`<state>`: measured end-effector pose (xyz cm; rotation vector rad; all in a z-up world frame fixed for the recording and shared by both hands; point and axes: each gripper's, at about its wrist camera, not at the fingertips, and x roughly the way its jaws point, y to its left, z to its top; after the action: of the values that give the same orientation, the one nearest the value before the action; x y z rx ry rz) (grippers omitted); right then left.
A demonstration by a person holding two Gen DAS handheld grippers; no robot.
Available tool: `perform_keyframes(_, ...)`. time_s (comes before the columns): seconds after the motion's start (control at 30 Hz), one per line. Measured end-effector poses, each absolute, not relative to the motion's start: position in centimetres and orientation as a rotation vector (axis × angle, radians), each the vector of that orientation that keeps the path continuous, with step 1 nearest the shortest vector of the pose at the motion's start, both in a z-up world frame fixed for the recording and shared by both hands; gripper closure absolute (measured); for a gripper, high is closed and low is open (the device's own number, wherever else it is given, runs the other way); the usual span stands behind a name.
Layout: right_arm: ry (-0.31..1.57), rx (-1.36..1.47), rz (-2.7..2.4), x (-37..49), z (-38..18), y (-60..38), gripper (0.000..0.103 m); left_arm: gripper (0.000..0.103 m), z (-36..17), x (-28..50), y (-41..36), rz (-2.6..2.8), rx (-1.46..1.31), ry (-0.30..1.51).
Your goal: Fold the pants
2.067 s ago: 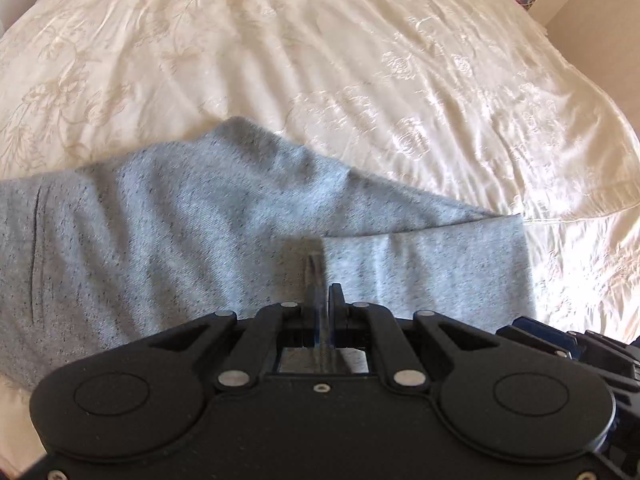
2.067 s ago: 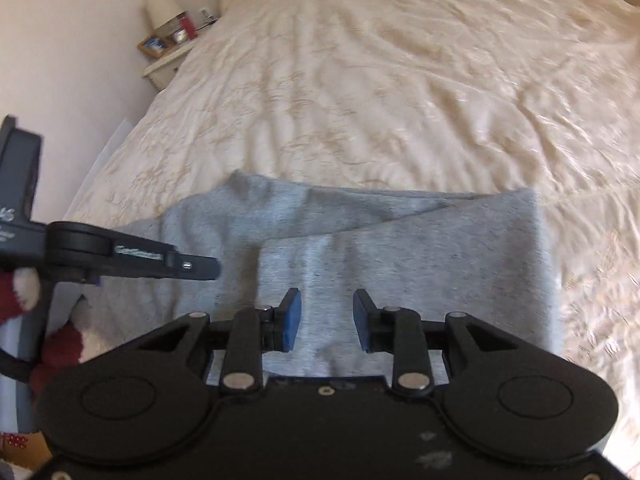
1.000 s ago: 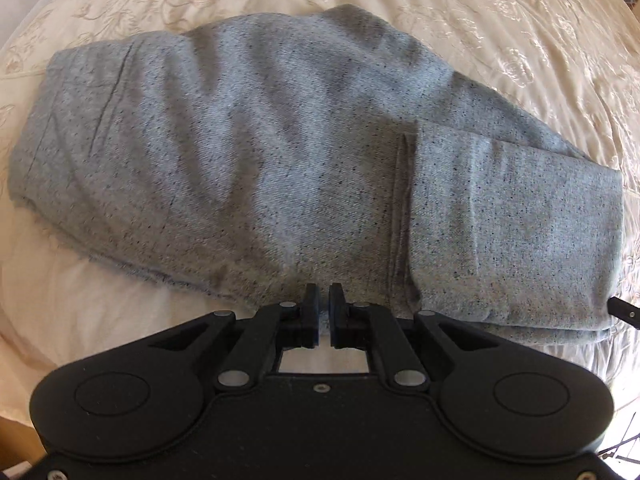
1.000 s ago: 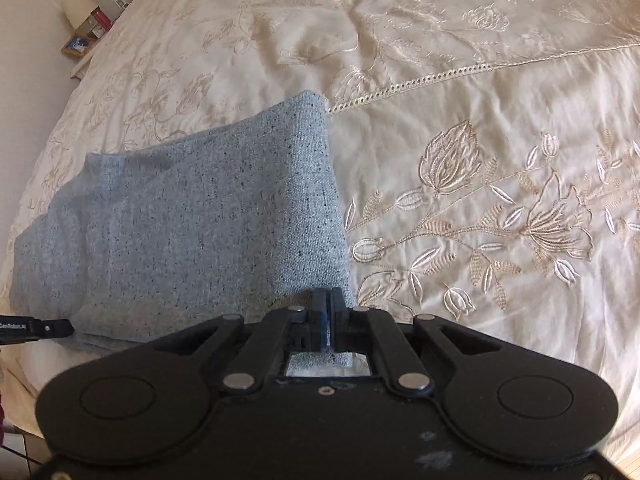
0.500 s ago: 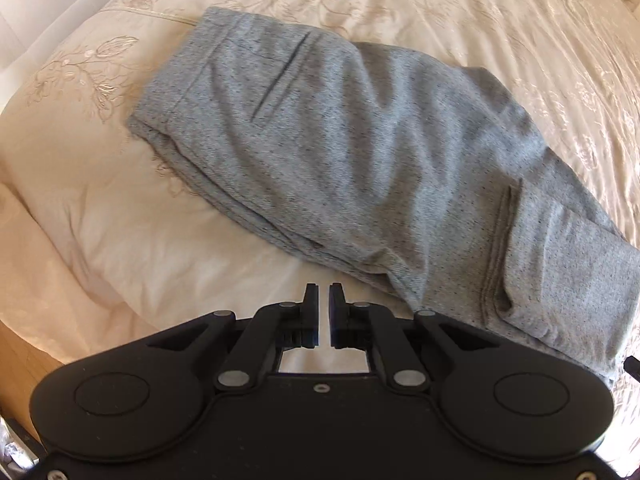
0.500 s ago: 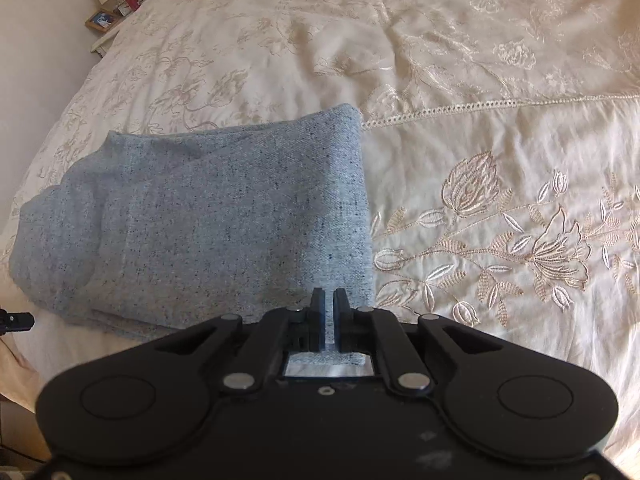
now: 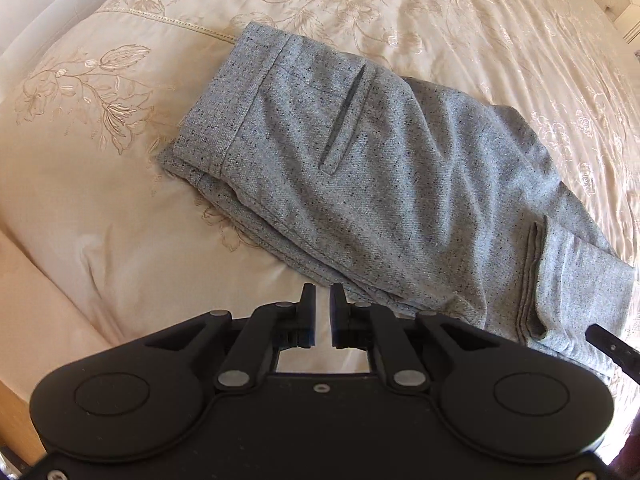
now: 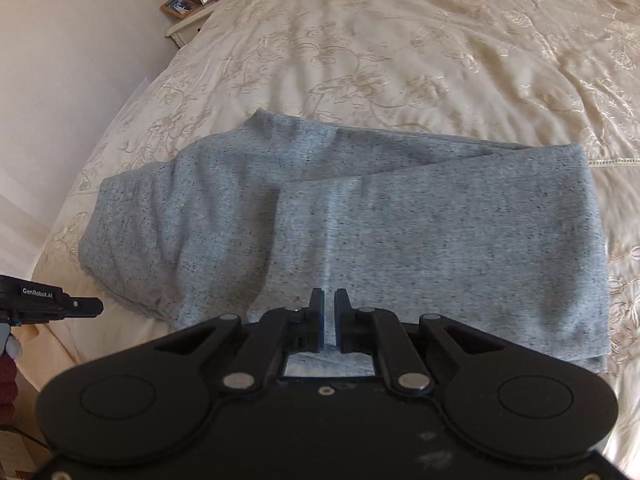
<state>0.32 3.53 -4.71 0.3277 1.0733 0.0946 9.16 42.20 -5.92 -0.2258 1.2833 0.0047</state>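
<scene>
- The left gripper [image 7: 320, 300], black with two narrow fingers, hangs above the cream embroidered satin bedspread [image 7: 92, 184] just short of the near edge of the pants; its jaws stand a narrow slit apart and grip nothing.
- The speckled grey knit pants [image 7: 384, 184] lie folded on the bedspread near the bed's edge, waistband and a slit pocket [image 7: 344, 120] at the left, the doubled-back leg ends at the right.
- The right gripper [image 8: 328, 308], black with blue-padded fingers, sits over the near edge of the folded leg; its jaws are almost together with a thin gap, and no cloth is pinched between them.
- In the right wrist view a bedside shelf [image 8: 188, 12] with a framed photo stands far left by the wall.
</scene>
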Motion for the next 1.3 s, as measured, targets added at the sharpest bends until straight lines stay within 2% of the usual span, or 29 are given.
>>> perform_keyframes(0.07, 1.077, 0.338, 0.073, 1.0, -5.1, 5.3, 0.094, 0.071, -6.1, 9.6, 43.3, -0.020, -0.228, 1.283)
perform_keyframes(0.3, 1.169, 0.326, -0.050, 1.3, -9.3, 8.8, 0.094, 0.069, -6.6, 11.1, 47.1, -0.075, -0.231, 1.286)
perform_keyframes(0.37, 1.164, 0.316, -0.082, 1.2, -9.5, 9.2, 0.095, 0.062, -6.9, 11.5, 48.4, -0.077, -0.246, 1.286)
perform_keyframes(0.63, 1.193, 0.278, -0.131, 1.8, -9.4, 10.1, 0.095, 0.060, -7.1, 12.3, 51.5, -0.077, -0.357, 1.212)
perform_keyframes(0.73, 1.202, 0.265, -0.141, 2.0, -9.4, 10.4, 0.095, 0.050, -6.6, 13.1, 51.3, -0.075, -0.332, 1.168)
perform_keyframes(0.9, 1.214, 0.247, -0.147, 2.5, -9.6, 10.8, 0.095, 0.046, -7.9, 14.9, 51.6, 0.014, -0.288, 1.185)
perform_keyframes(0.93, 1.217, 0.246, -0.148, 2.6, -9.6, 10.8, 0.095, 0.042, -8.5, 15.1, 51.8, 0.021, -0.297, 1.201)
perform_keyframes(1.2, 1.234, 0.232, -0.161, 3.9, -10.1, 11.6, 0.095, 0.028, -11.9, 15.7, 53.4, 0.012, -0.437, 1.224)
perform_keyframes(1.3, 1.239, 0.223, -0.164, 4.2, -10.2, 11.8, 0.095, 0.016, -12.3, 16.2, 53.2, 0.003, -0.470, 1.214)
